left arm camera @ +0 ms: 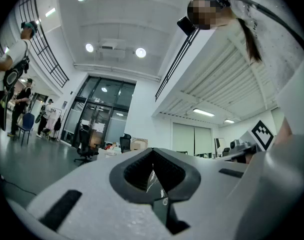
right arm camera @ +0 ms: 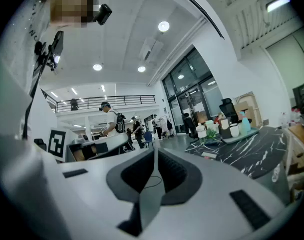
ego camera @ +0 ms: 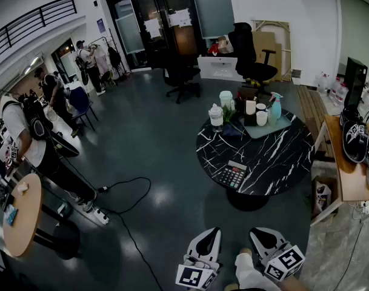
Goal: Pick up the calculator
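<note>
The calculator [ego camera: 233, 175] is dark with rows of keys and lies flat near the front edge of a round black marble table [ego camera: 275, 156]. Both grippers are low in the head view, well short of the table and over the floor. My left gripper [ego camera: 212, 231] is shut with nothing between its jaws, and its tips [left arm camera: 152, 152] meet in the left gripper view. My right gripper [ego camera: 255, 231] is beside it and also shut and empty, its jaws closed together [right arm camera: 155, 152]. The marble table [right arm camera: 256, 146] shows to the right in the right gripper view.
A grey tray [ego camera: 282, 126] with cups, a jar and a spray bottle sits at the table's far side. A wooden desk [ego camera: 348, 174] stands close on the right. A power strip and black cable [ego camera: 100, 214] lie on the floor. A round wooden table [ego camera: 22, 217] and people are at the left.
</note>
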### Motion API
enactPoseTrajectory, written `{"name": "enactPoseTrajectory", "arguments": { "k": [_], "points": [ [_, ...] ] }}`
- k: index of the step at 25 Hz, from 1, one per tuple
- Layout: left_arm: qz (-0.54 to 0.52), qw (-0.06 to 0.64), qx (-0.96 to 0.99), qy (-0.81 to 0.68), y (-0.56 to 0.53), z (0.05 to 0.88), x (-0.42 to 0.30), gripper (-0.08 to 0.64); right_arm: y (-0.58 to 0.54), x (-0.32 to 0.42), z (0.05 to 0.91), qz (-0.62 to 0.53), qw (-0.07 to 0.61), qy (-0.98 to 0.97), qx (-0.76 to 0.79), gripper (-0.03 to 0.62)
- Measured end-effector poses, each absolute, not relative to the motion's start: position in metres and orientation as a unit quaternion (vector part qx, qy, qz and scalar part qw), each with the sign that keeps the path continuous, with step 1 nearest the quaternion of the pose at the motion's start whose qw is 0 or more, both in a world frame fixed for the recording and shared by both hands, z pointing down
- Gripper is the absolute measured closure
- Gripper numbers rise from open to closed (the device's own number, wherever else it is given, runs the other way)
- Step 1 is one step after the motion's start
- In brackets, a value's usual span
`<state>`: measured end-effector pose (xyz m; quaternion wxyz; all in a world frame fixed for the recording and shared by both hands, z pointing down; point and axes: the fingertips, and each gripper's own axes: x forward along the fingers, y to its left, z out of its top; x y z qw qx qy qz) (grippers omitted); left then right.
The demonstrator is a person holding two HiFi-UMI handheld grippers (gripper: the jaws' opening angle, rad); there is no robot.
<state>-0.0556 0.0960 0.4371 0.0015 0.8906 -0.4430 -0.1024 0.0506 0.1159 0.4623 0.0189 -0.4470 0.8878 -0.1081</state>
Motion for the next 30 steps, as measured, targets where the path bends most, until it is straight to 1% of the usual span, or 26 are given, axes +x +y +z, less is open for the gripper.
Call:
{"name": "enactPoseTrajectory", "arguments": {
  "k": [5, 12, 14, 17, 19, 22, 25, 30],
  "points": [
    [-0.102, 0.026, 0.881, -0.461, 0.043, 0.439, -0.063, 0.552, 0.054, 0.041, 0.478, -0.122, 0.010, 0.896, -0.427, 0.583],
    [-0.097, 0.011, 0.873, -0.478, -0.045, 0.451, -0.055, 0.552, -0.043, 0.052, 0.491, -0.131, -0.019, 0.903, -0.408, 0.580],
    [-0.093, 0.015, 0.874, -0.476, -0.067, 0.454, -0.046, 0.552, -0.068, 0.061, 0.497, -0.137, -0.029, 0.903, -0.405, 0.567],
    [-0.090, 0.018, 0.872, -0.481, -0.098, 0.459, -0.039, 0.552, -0.105, 0.079, 0.512, -0.144, -0.047, 0.902, -0.403, 0.521],
    [-0.092, 0.015, 0.868, -0.488, -0.115, 0.459, -0.039, 0.552, -0.134, 0.096, 0.529, -0.155, -0.063, 0.898, -0.407, 0.507],
    [-0.089, 0.013, 0.859, -0.503, -0.135, 0.457, -0.050, 0.552, -0.180, 0.118, 0.558, -0.196, -0.089, 0.886, -0.411, 0.464],
    [-0.075, 0.023, 0.852, -0.517, -0.150, 0.466, -0.064, 0.552, -0.210, 0.128, 0.588, -0.246, -0.117, 0.873, -0.405, 0.435],
    [-0.059, 0.040, 0.848, -0.526, -0.182, 0.491, -0.071, 0.552, -0.248, 0.140, 0.633, -0.360, -0.120, 0.834, -0.400, 0.425]
  ]
}}
